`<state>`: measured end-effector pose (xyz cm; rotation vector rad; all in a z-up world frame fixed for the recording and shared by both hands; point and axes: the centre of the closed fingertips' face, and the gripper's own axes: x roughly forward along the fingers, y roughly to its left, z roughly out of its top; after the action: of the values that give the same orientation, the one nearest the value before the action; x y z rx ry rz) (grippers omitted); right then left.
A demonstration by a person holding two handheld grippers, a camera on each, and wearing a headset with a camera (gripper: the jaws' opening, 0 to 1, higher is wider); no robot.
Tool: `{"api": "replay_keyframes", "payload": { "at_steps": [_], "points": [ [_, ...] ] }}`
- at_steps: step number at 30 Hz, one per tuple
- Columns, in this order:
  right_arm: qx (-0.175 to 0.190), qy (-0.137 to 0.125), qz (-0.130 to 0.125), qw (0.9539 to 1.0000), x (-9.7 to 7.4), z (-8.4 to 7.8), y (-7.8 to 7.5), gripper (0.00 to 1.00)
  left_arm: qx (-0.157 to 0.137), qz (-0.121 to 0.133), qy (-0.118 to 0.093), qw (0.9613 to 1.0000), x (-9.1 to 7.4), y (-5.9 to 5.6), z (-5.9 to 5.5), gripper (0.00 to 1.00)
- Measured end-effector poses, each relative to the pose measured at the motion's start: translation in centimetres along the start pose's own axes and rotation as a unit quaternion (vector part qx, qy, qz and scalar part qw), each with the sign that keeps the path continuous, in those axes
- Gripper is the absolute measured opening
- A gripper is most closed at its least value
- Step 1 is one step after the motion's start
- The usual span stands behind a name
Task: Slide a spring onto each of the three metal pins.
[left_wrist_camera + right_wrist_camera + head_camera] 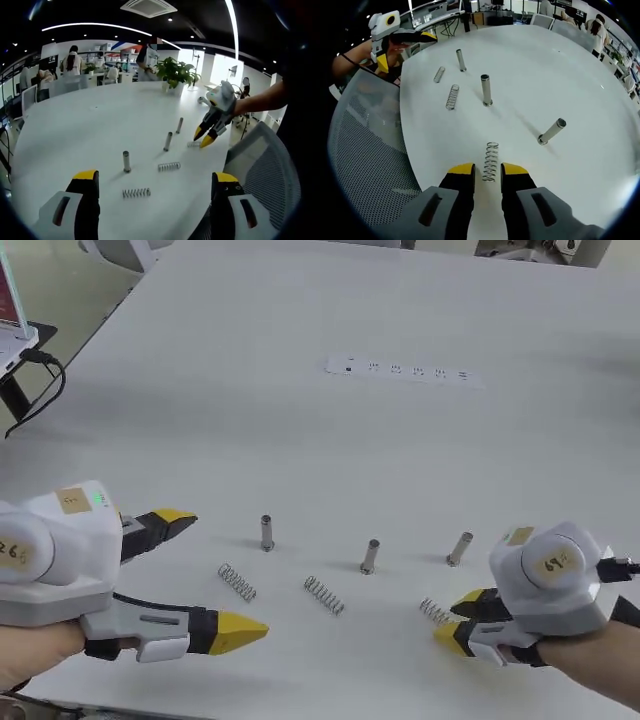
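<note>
1. Spanning the scene, the white surface (400, 440) carries every part close to the person's edge, within easy reach of both hands. A power strip (405, 371) lies far back, well apart from the work.
2. The left tongs (226, 574) hover low at the near left, spread wide and grasping nothing. They look held in readiness, either to take the left spring (237, 582) or to steady a pin.
3. The right tongs (457, 615) sit low at the near right. Their jaws are narrowed but not clenched, and they straddle the near end of the right spring (433, 611) with a gap on each side. Lined up along the coil, they seem posed for a pickup.
4. Three metal pins stand on end in a row, all bare: the left pin (267, 532), the middle pin (370, 556) and the right pin (460, 548). Standing this way leaves their tops free for threading.
5. The springs lie flat on the surface, each just in front of a pin, the middle spring (324, 595) between the other two. None is on a pin, so the task appears to be at its first step.
</note>
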<state>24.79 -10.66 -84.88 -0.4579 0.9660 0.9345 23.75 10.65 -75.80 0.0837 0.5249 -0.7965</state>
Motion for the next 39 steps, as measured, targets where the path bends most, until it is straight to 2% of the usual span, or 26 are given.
{"api": "replay_keyframes", "payload": {
  "at_steps": [13, 29, 39],
  "points": [
    [-0.001, 0.007, -0.001, 1.0, 0.11, 0.04, -0.08, 0.15, 0.0, -0.001, -0.001, 1.0, -0.1, -0.05, 0.03, 0.9],
    [-0.009, 0.027, 0.001, 0.9996, 0.44, -0.69, -0.07, 0.09, 0.0, -0.002, 0.001, 1.0, -0.07, 0.1, 0.03, 0.9],
    [-0.004, 0.026, 0.002, 0.9996, 0.54, -0.7, -0.24, 0.08, 0.0, -0.003, 0.003, 1.0, 0.1, 0.06, -0.07, 0.9]
  ]
}}
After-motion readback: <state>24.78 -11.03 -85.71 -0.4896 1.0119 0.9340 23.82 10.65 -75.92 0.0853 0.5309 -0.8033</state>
